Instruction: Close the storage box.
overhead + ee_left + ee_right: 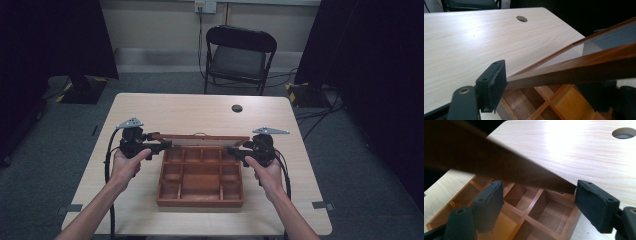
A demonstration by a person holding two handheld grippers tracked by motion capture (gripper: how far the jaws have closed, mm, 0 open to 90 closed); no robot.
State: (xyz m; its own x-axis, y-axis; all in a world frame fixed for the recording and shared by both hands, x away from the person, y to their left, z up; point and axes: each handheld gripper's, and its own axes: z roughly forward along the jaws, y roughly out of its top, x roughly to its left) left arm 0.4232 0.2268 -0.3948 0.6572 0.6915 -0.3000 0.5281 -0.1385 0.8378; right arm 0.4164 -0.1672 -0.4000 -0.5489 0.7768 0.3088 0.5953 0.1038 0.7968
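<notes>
A brown wooden box [200,201] with several empty compartments sits at the middle of the table. Its glass-paned lid [200,136] is raised, tilted up over the box's back half. My left gripper [167,144] is at the lid's left end and my right gripper [231,149] at its right end. In the left gripper view the lid's frame [579,67] runs across the wide gap between the jaws of the left gripper [546,90], touching the left pad [495,80]. In the right gripper view the lid [499,165] passes over the open right gripper [536,200], with the box's dividers [529,212] below.
The pale wooden table [200,110] has a round cable hole [237,108] behind the box. A black folding chair [239,55] stands beyond the far edge. Dark curtains hang at both sides of the room.
</notes>
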